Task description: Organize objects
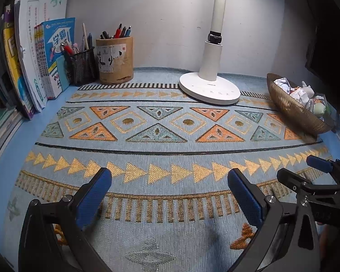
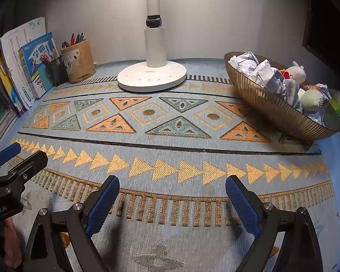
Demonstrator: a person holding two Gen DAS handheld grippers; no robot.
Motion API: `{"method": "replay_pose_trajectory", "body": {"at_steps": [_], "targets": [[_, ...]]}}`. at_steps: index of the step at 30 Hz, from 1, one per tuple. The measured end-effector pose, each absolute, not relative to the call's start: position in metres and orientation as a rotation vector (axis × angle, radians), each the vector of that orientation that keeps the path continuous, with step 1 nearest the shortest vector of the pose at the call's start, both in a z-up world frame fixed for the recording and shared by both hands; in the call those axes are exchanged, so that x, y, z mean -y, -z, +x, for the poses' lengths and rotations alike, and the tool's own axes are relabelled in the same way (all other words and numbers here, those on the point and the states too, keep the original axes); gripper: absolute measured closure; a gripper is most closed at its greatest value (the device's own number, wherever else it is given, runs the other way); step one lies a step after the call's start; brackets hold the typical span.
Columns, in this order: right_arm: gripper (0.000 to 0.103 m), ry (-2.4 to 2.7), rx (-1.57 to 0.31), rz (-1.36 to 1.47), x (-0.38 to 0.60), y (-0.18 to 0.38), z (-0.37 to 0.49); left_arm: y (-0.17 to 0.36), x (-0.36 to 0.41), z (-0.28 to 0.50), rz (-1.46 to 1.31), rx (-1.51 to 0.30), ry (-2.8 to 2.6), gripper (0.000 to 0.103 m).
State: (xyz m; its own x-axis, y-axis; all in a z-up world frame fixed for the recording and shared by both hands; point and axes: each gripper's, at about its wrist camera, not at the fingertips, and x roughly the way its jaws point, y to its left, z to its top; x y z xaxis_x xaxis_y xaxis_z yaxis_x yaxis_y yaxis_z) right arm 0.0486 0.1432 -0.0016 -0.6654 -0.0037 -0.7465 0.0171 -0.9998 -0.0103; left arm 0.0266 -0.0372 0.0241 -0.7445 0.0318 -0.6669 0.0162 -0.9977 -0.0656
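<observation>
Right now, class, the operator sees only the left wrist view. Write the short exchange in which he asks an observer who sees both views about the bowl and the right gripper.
Operator: What lies in the bowl besides crumpled paper?
Observer: The right wrist view shows a grey plush toy with ears lying against the far rim.
Operator: Anything nearer the front?
Observer: A pale green soft toy sits at the bowl's near right end.
Operator: Is the right gripper holding anything?
Observer: No. It is open, with only the patterned mat between its pads.
</observation>
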Motion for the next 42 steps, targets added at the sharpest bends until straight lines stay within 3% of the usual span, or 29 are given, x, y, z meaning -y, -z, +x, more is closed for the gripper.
{"method": "replay_pose_trajectory", "body": {"at_steps": [27, 34, 36, 42], "targets": [[0.009, 2.849, -0.002, 1.325, -0.146, 0.004, 0.048, -0.022, 0.040, 0.024, -1.154, 0.109, -2.936, 0.001], [0.009, 2.813, -0.011, 1.450, -0.147, 0.015, 0.037, -0.008, 0.032, 0.010, -1.360, -0.009, -2.930, 0.001], [0.000, 2.802, 0.005, 1.490, -0.149, 0.018, 0.033, 0.000, 0.025, 0.002, -1.463, -0.085, -2.912, 0.000], [0.000, 2.802, 0.009, 1.504, -0.149, 0.020, 0.033, 0.001, 0.031, 0.000, -1.463, 0.006, -2.894, 0.000]]}}
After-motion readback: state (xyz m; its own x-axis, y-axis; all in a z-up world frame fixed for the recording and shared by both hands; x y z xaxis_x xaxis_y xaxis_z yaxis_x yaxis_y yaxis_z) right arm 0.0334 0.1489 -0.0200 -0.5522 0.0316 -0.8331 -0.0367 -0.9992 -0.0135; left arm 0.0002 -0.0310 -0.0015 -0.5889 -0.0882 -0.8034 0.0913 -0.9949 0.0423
